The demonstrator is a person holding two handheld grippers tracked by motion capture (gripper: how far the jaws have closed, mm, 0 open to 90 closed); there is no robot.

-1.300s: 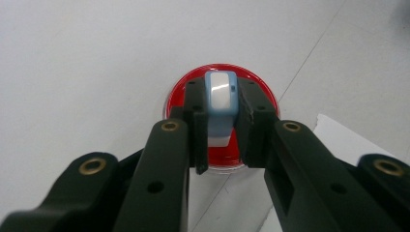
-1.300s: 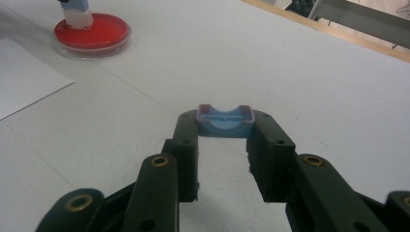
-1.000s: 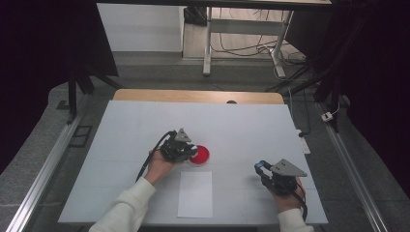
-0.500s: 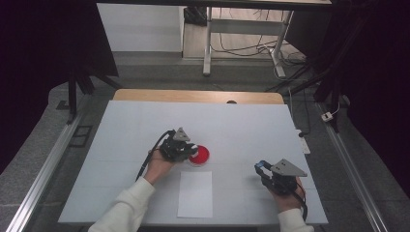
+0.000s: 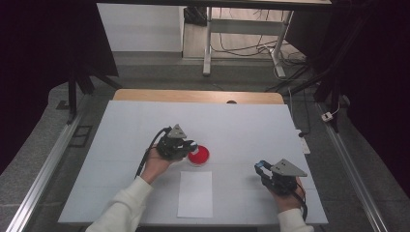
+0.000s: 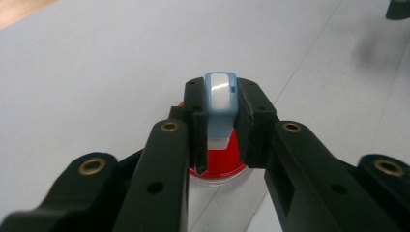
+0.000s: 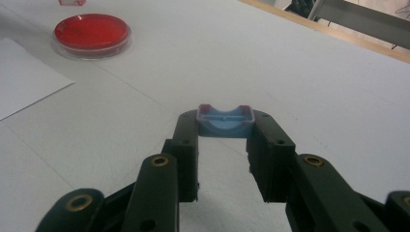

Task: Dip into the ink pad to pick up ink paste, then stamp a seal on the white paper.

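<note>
In the left gripper view my left gripper [image 6: 221, 104] is shut on a small blue-rimmed white piece [image 6: 220, 94], held just above a round red dish [image 6: 220, 164]. From the high view that gripper [image 5: 188, 145] sits at the dish's [image 5: 199, 155] left edge, near the table's middle. My right gripper [image 7: 225, 126] is shut on a small blue cap-like piece [image 7: 225, 121], pinched by its two sides. It rests low at the front right of the table, gripper [image 5: 263, 169] pointing left. The red dish [image 7: 92, 32] lies far off to its upper left.
A white sheet of paper [image 5: 195, 193] lies in front of the dish, and its corner [image 7: 24, 82] appears in the right gripper view. The white table top [image 5: 241, 125] ends in a wooden strip [image 5: 193, 95] at the back. Metal rails run along both sides.
</note>
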